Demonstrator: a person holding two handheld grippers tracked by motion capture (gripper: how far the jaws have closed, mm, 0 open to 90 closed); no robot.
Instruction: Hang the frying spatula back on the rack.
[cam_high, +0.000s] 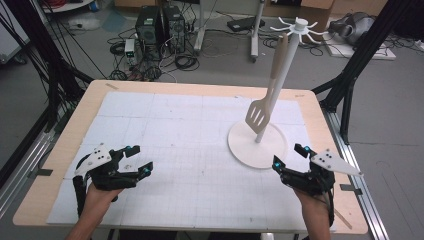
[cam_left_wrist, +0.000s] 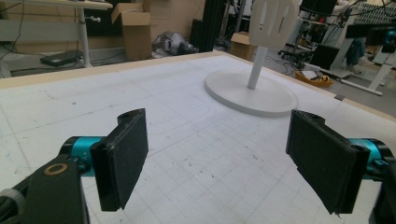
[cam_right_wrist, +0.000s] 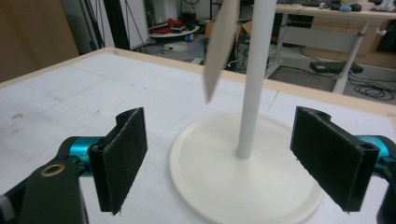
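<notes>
While both hands rest low in the high view, left gripper (cam_high: 138, 158) at lower left & right gripper (cam_high: 290, 155) at lower right have jaws wide apart, nothing between. Slotted spatula (cam_high: 259, 114) hangs on white stand (cam_high: 258, 145), center-right, just beside right gripper.

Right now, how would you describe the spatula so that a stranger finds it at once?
On the table's right half stands a white rack with a round base and tall pole. The spatula hangs beside that pole, blade down above the base. It is the only slotted, beige thing there.
</notes>
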